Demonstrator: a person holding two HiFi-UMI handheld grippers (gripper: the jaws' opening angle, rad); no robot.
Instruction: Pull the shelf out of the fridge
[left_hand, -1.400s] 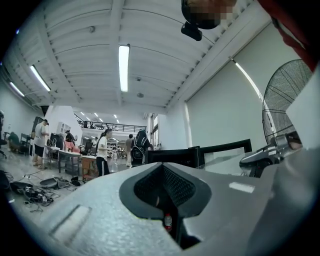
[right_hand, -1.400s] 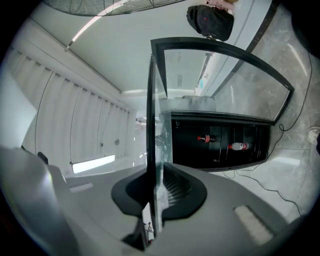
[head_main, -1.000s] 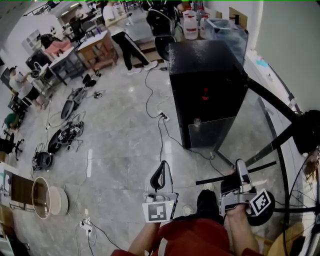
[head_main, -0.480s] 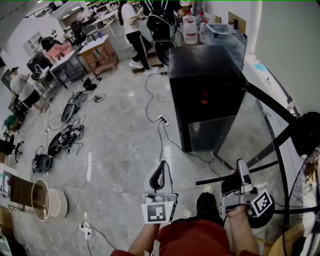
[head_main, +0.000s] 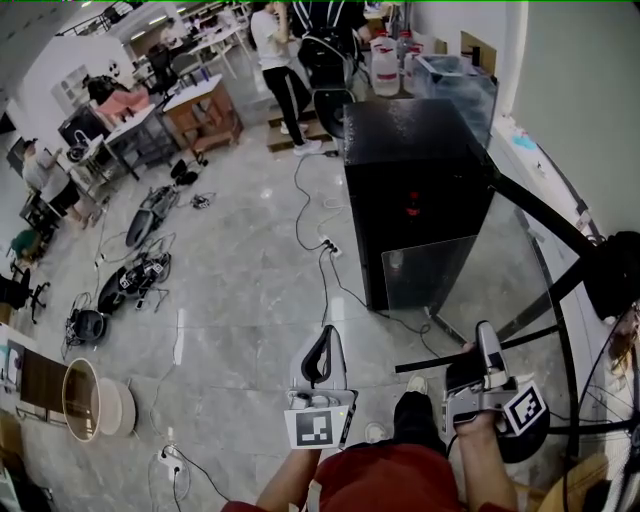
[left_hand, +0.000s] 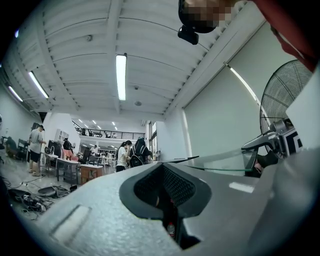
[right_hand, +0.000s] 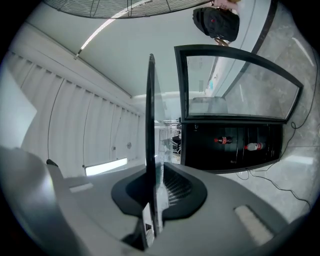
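Observation:
In the head view the black fridge (head_main: 415, 180) stands ahead of me, its glass door (head_main: 430, 268) at the front. The glass shelf (head_main: 470, 350), a clear pane with a black edge strip, is outside the fridge at my right side. My right gripper (head_main: 485, 340) is shut on its near edge. From the right gripper view the shelf (right_hand: 150, 125) runs edge-on between the jaws of that gripper (right_hand: 155, 200), with the fridge (right_hand: 235, 145) and bottles beyond. My left gripper (head_main: 322, 340) hangs beside it, shut and empty (left_hand: 167, 200).
Cables (head_main: 325, 250) trail over the floor in front of the fridge. A black fan (head_main: 612, 275) and its stand are at my right, close to the shelf. Tables (head_main: 200, 110), people and gear (head_main: 130, 280) fill the left and back.
The shelf stays in my right gripper, and both grippers keep nearly the same place. The view has shifted slightly. A person at the back has walked to the right.

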